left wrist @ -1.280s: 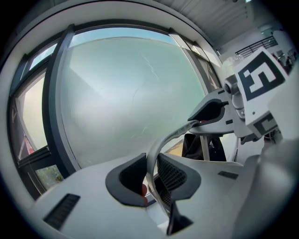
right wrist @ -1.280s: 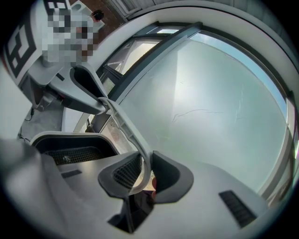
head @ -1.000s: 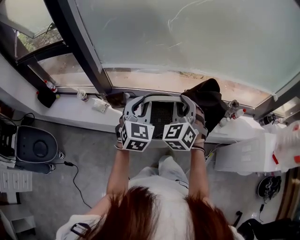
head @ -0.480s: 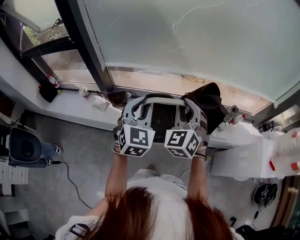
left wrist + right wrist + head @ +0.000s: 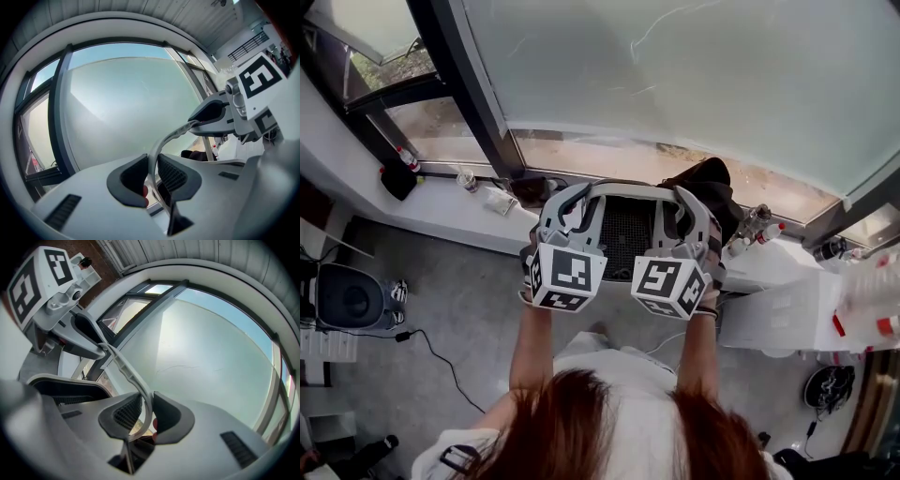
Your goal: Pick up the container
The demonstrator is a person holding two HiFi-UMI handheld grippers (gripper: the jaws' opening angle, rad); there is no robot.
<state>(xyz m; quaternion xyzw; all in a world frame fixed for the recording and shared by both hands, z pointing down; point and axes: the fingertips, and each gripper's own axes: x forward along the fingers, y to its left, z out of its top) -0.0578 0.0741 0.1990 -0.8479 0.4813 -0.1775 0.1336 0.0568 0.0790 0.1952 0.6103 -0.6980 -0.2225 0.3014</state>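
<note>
The container [image 5: 624, 225] is a grey plastic basket with a dark mesh bottom and a thin curved rim. It is held up in the air in front of the window. My left gripper [image 5: 566, 210] is shut on the rim's left side and my right gripper [image 5: 688, 216] is shut on its right side. In the left gripper view the dark pads pinch the thin rim [image 5: 161, 143], which arcs over to the right gripper [image 5: 212, 114]. The right gripper view shows the same: the rim [image 5: 133, 378] is clamped between the pads and runs to the left gripper [image 5: 86, 336].
A large frosted window pane [image 5: 694, 75] with a dark frame post [image 5: 459, 89] is straight ahead. The white sill [image 5: 450, 211] carries small bottles and a black bag [image 5: 712, 187]. White boxes [image 5: 787, 300] stand at the right; a grey device [image 5: 347, 300] and cables lie on the floor at left.
Both grippers and the container have come up a little toward the head camera. The grips on the rim are unchanged. The view has shifted slightly.
</note>
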